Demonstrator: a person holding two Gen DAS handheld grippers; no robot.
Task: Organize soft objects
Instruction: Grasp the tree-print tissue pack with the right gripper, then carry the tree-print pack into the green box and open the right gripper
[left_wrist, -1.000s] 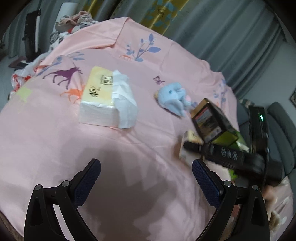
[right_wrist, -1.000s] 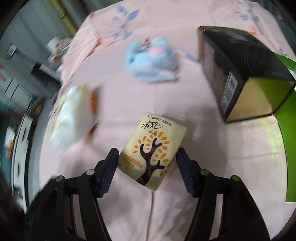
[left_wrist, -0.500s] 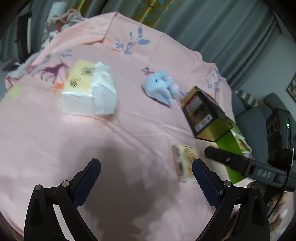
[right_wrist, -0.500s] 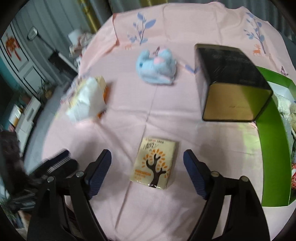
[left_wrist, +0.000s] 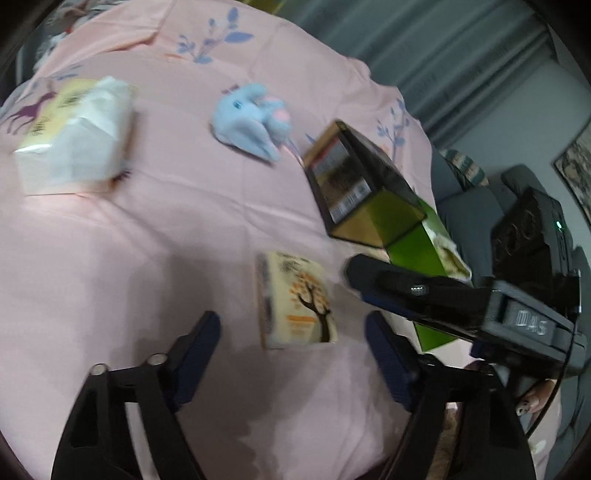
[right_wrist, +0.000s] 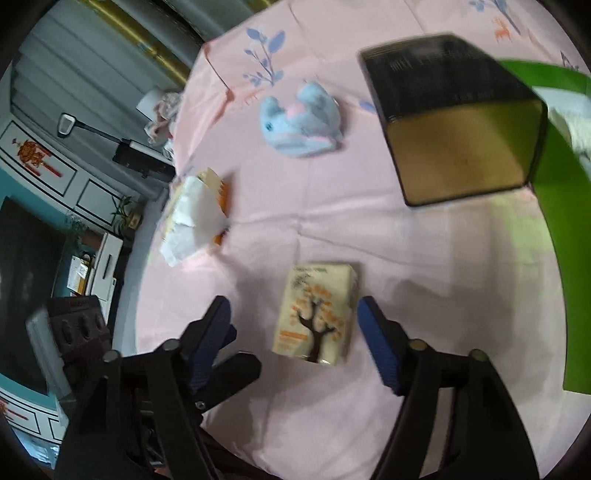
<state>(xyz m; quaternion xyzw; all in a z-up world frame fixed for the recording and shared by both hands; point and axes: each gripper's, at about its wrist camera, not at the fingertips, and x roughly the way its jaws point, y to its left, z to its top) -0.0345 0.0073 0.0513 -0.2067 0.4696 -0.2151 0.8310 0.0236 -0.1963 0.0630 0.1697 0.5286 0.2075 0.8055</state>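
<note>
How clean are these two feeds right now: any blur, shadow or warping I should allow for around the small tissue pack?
Left wrist view: motion blur smears the tissue pack and the big tissue bundle; a broad shadow darkens the pink cloth near the jaws. Right wrist view: the pack is softly blurred, the dark box streaked. Both: fisheye bends the edges and blacks out the corners.
</note>
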